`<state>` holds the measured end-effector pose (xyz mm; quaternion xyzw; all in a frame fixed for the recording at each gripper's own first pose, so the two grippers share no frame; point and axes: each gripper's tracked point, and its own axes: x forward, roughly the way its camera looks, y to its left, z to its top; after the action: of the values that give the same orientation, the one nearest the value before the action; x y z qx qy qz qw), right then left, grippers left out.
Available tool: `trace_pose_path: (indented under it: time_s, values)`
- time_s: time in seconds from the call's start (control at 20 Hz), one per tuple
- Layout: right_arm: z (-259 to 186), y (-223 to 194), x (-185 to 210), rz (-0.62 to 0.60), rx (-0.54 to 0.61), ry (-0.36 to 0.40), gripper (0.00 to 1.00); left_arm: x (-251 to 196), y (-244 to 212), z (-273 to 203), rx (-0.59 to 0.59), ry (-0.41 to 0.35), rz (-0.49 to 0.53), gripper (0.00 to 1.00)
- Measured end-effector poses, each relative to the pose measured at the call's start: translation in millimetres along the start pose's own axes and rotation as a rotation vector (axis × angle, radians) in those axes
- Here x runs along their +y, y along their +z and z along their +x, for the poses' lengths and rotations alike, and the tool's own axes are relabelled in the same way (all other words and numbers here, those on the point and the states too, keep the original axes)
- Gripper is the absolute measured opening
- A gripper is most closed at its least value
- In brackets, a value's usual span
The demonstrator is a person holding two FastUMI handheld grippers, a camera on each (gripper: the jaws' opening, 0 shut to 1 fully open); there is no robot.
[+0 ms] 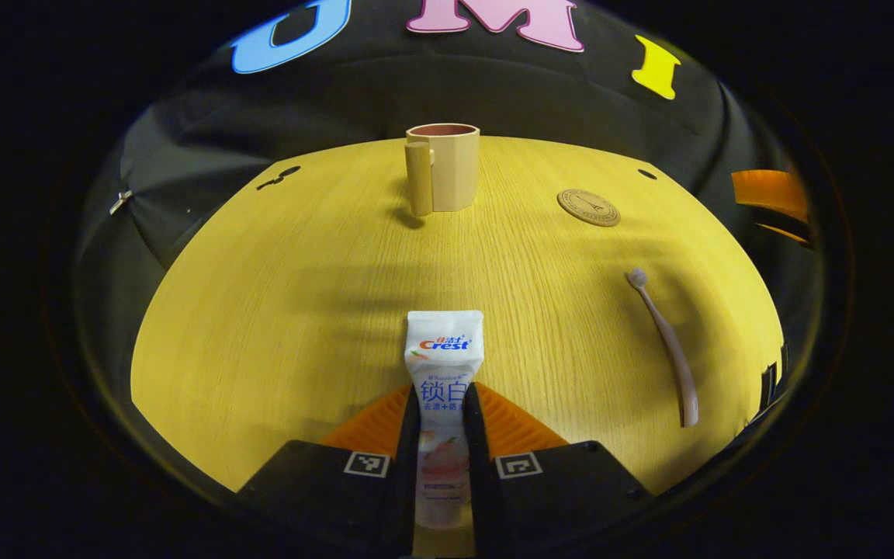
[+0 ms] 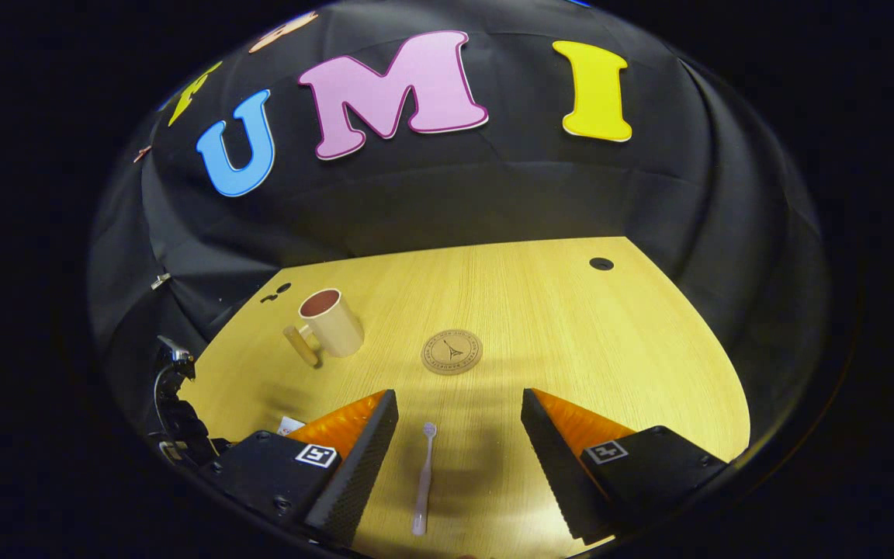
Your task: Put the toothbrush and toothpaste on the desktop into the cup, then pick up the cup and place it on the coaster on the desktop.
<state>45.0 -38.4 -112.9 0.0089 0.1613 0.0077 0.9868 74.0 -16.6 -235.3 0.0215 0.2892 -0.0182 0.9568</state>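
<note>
Two handheld grippers over a wooden desktop [image 1: 276, 326], toothpaste grasped, toothbrush lying loose.

Left gripper [image 1: 442, 404] clenched on toothpaste tube [image 1: 444, 353], tube pointing fwd. Right gripper [image 2: 459, 419] spread wide, hovering w/ toothbrush [image 2: 423, 481] flat on desk btwn its fingers, untouched. Farther back: coaster [image 2: 452, 351] mid-desk, cup [image 2: 330, 321] left of it, upright, handle toward camera.

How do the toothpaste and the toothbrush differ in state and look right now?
The toothpaste is clamped between the left gripper's fingers; the toothbrush lies free on the desktop between the right gripper's open fingers. The toothpaste is a broad white tube, the toothbrush a thin pale stick. Neither is in the cup yet.
</note>
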Motion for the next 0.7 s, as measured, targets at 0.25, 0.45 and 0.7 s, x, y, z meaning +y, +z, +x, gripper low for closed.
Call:
trace_pose_path:
  time_s: [0.25,0.45,0.7]
  values:
    - [0,-24,11,-0.017,0.068,0.014,0.99,1,3,-2,0.003,-0.041,0.019,0.26]
    - [5,-38,16,-0.027,0.109,0.022,0.98,3,4,-1,-0.004,-0.099,0.035,0.2]
    - [15,-68,16,-0.047,0.202,0.005,0.99,2,15,-11,-0.087,-0.131,-0.048,0.18]
